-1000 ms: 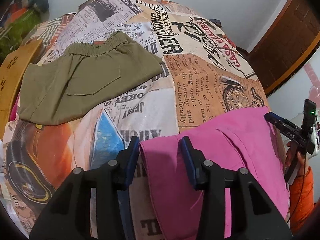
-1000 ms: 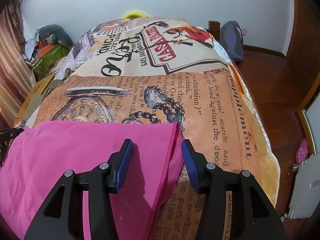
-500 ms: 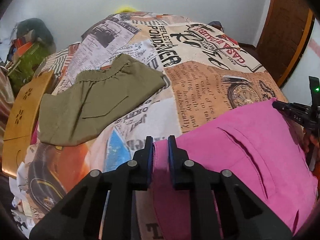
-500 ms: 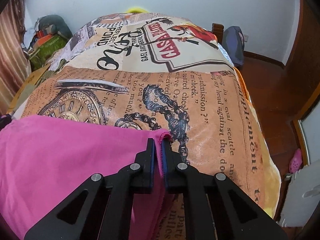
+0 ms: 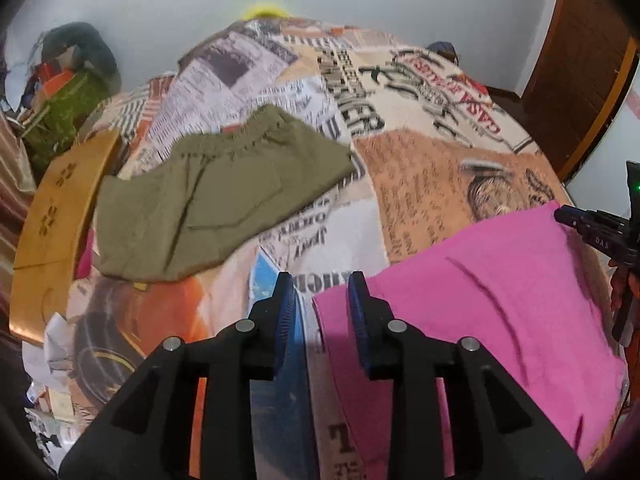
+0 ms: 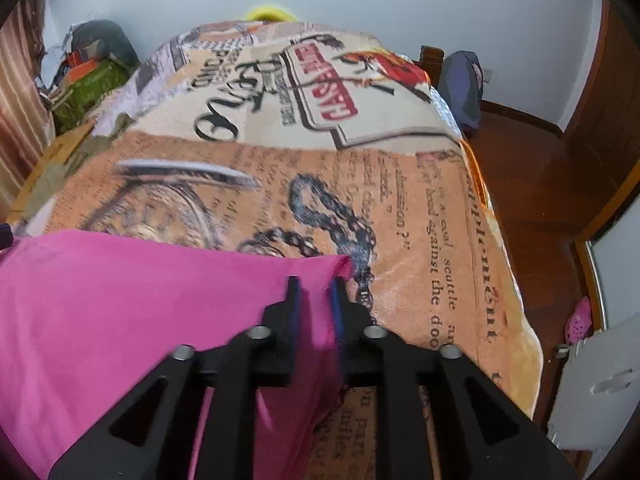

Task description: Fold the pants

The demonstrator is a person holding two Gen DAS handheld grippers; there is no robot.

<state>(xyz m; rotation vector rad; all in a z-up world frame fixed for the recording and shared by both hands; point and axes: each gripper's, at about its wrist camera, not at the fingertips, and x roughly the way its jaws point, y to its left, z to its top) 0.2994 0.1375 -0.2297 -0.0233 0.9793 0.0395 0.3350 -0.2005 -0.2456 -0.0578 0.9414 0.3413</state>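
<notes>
Pink pants [image 5: 492,300] lie folded on the near part of a bed with a newspaper-print cover [image 5: 420,184]. My left gripper [image 5: 320,300] is open at their left corner; the pink edge sits just inside the right finger. In the right wrist view my right gripper [image 6: 314,300] has a narrow gap, with the far right corner of the pink pants [image 6: 120,312] between its fingers. The right gripper also shows at the right edge of the left wrist view [image 5: 592,228].
Folded olive-green pants [image 5: 216,196] lie further back on the left of the bed. A curved wooden board [image 5: 52,216] stands at the left edge. Clutter [image 5: 68,92] is piled in the far left corner. Wooden floor [image 6: 540,184] and a dark bag [image 6: 464,88] are on the right.
Both grippers closed on the corners of the pink pants half a second ago. My left gripper has since opened and let go; the right fingers have parted slightly.
</notes>
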